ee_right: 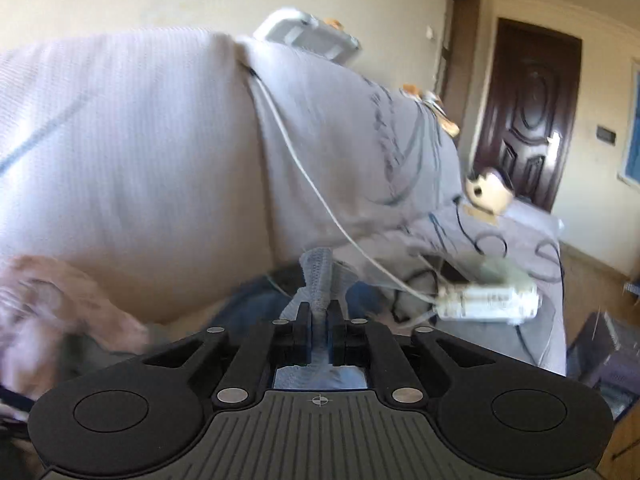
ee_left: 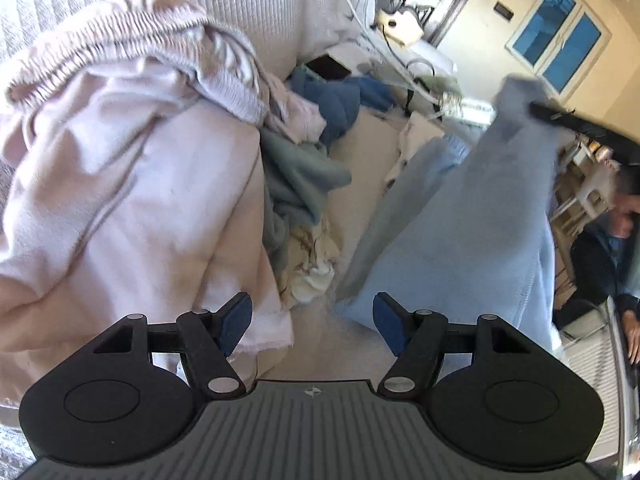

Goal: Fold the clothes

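A light blue knit garment (ee_left: 460, 216) hangs in the air at the right of the left wrist view, held at its top by my right gripper (ee_left: 540, 110). In the right wrist view that gripper (ee_right: 319, 312) is shut on a bunched edge of the light blue garment (ee_right: 318, 276). My left gripper (ee_left: 312, 322) is open with nothing between its blue pads, just below the garment's lower corner. A pale pink garment (ee_left: 120, 184) lies heaped at the left on the sofa.
A pile of blue and grey-green clothes (ee_left: 304, 168) lies in the sofa's corner with a dark phone (ee_left: 328, 67). White cables and a power strip (ee_right: 486, 302) lie on the sofa arm. A person (ee_left: 612, 248) sits at the right. A dark door (ee_right: 528, 120) stands behind.
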`<action>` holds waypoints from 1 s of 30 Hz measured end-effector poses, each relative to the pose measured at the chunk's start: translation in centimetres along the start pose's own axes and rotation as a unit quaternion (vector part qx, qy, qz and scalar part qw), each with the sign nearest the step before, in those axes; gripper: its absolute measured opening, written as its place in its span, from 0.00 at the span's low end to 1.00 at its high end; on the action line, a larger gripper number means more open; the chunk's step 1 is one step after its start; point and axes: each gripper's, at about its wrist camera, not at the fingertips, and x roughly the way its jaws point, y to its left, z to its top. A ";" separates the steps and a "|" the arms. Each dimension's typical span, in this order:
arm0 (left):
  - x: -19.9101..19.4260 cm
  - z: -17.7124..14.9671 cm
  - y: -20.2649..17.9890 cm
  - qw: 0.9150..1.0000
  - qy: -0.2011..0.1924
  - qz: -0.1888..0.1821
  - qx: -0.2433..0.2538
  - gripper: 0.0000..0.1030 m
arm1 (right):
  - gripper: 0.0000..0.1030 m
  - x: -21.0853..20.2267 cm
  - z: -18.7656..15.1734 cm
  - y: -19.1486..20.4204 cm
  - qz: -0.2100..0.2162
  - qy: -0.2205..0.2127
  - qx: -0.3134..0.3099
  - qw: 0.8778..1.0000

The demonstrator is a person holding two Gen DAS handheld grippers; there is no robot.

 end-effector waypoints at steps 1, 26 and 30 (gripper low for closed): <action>0.2 -0.1 0.0 1.000 0.005 0.000 0.003 0.62 | 0.26 1.3 -1.2 -0.8 -0.022 0.019 0.012 1.000; 10.6 -0.5 -6.4 0.981 0.038 -0.058 0.182 0.13 | 0.58 -1.5 -10.0 0.8 -0.012 0.094 0.043 0.995; 10.7 -1.4 -7.4 0.968 0.056 -0.046 0.239 0.04 | 0.58 1.0 -9.6 1.7 -0.020 0.086 0.053 0.995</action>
